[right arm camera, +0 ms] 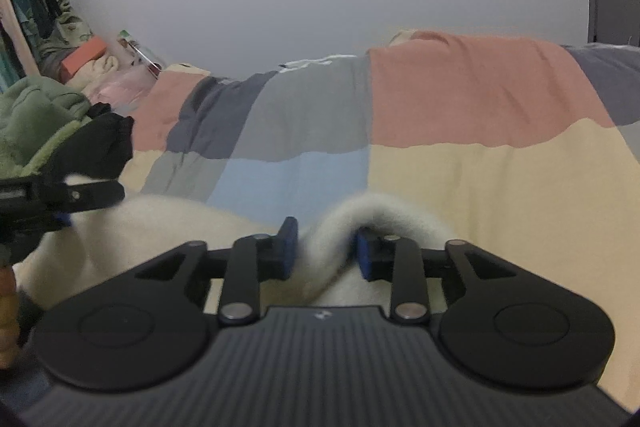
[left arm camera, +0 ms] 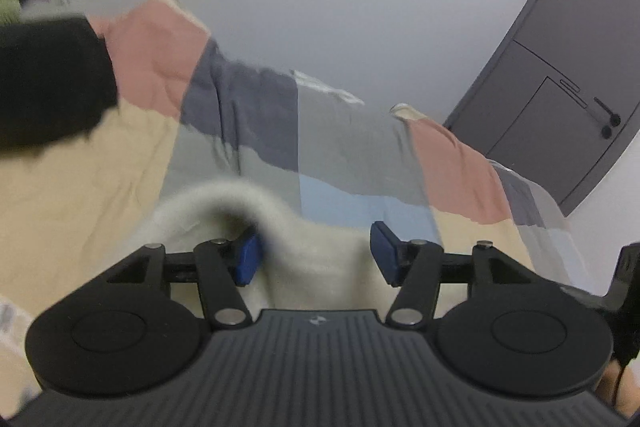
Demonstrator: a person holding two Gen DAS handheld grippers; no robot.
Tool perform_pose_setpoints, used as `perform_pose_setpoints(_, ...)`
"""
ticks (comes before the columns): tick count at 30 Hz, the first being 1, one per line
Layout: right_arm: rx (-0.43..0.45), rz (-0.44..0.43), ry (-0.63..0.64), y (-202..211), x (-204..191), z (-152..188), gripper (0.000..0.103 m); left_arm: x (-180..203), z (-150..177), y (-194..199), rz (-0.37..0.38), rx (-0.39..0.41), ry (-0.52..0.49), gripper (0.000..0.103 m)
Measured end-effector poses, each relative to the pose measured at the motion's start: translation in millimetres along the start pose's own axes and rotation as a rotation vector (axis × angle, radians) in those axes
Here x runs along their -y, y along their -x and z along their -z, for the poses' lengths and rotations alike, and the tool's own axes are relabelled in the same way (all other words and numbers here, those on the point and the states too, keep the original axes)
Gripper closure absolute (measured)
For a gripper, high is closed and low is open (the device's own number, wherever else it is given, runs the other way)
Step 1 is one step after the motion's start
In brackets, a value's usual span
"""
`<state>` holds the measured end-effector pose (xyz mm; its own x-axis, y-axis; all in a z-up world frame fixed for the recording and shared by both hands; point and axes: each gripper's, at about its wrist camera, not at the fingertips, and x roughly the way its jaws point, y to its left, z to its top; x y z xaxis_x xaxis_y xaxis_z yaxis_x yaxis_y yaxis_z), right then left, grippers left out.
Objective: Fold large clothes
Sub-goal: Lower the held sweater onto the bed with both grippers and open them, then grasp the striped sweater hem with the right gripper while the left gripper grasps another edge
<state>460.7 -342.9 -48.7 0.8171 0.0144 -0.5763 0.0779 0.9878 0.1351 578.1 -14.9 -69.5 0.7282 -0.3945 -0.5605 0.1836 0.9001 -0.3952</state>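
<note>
On the patchwork bedspread (right arm camera: 460,99) I have the cream fleece garment (right arm camera: 340,227) humped between both released tongs, left gripper (left arm camera: 316,251) and right gripper (right arm camera: 326,251); only my left view shows the grey door (left arm camera: 568,67), only my right the green jacket (right arm camera: 36,115).

No legible text or labels.

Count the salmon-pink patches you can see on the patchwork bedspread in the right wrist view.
2. One pink patch lies far left, near the clutter; a larger pink patch lies right of centre by the wall. More may be hidden.
</note>
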Motion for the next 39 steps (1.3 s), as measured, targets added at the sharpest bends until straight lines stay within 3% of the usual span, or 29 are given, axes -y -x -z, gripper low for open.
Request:
perform_pose_setpoints(2, 0.01, -0.009, -0.016, 12, -4, 2, 0.048, 7, 7, 18, -0.014, 0.011, -0.008, 0.04)
perform_pose_setpoints(4, 0.03, -0.017, -0.021, 30, -11, 5, 0.043, 12, 13, 42, -0.01, 0.013, -0.014, 0.04)
perform_pose_setpoints(12, 0.084, -0.028, 0.042, 133, -61, 35, 0.043, 46, 50, 183, -0.043, 0.085, -0.047, 0.04)
perform_pose_setpoints(22, 0.12, 0.004, 0.046, 290, -99, 107, 0.043, 74, 129, 353, -0.044, 0.15, -0.062, 0.04)
perform_pose_setpoints(30, 0.103, 0.059, -0.033, 359, -93, 165, 0.042, 50, 193, 399, -0.071, 0.095, -0.09, 0.04)
perform_pose_setpoints(31, 0.096, 0.074, -0.047, 363, -91, 171, 0.033, 45, 200, 400, -0.074, 0.085, -0.088, 0.04)
perform_pose_setpoints(32, 0.089, 0.084, -0.061, 364, -89, 177, 0.023, 39, 207, 402, -0.082, 0.077, -0.079, 0.04)
perform_pose_setpoints(33, 0.086, 0.091, -0.074, 365, -87, 184, 0.02, 32, 212, 402, -0.09, 0.063, -0.066, 0.04)
perform_pose_setpoints(39, 0.028, 0.181, -0.1, 343, -73, 208, 0.02, -9, 225, 378, -0.182, -0.021, 0.001, 0.04)
